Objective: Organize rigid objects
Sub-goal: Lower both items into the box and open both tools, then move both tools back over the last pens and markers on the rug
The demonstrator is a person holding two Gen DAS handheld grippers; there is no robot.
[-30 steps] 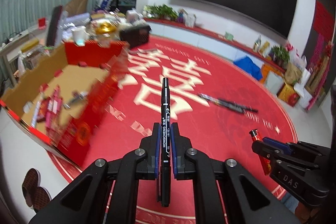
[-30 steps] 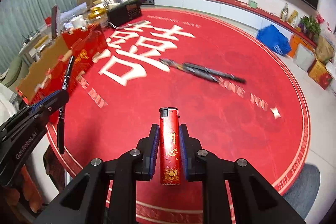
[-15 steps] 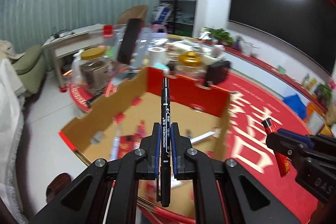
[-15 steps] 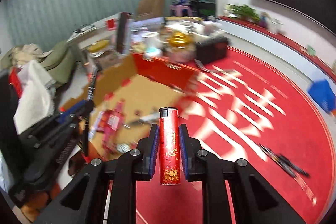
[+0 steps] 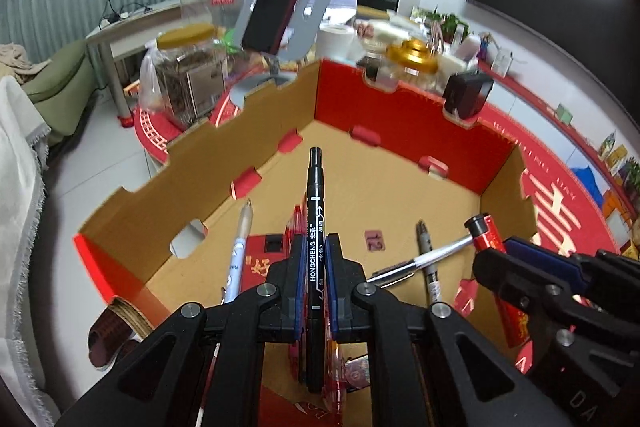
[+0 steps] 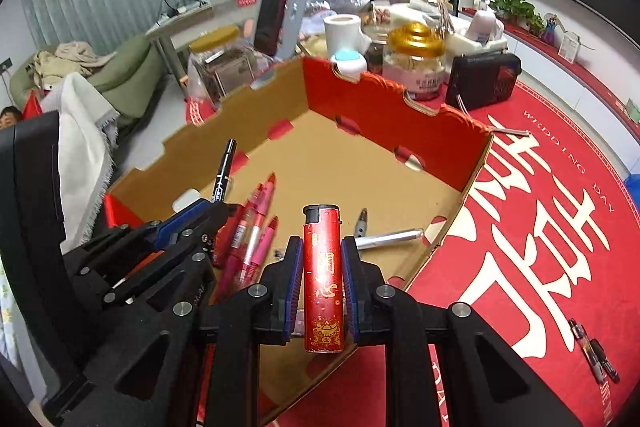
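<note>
Floor pens (image 6: 594, 351), right view only

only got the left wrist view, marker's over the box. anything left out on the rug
observer: yes, two dark pens lie on the rug, off to the right of the box in the right wrist view.
operator: is the right gripper holding that lighter square
observer: the right gripper is shut on the lighter, which stands upright between the pads, black cap on top.
operator: what's under my gripper in the box
observer: pink pens lie side by side on the box floor, near the left gripper and its marker.
</note>
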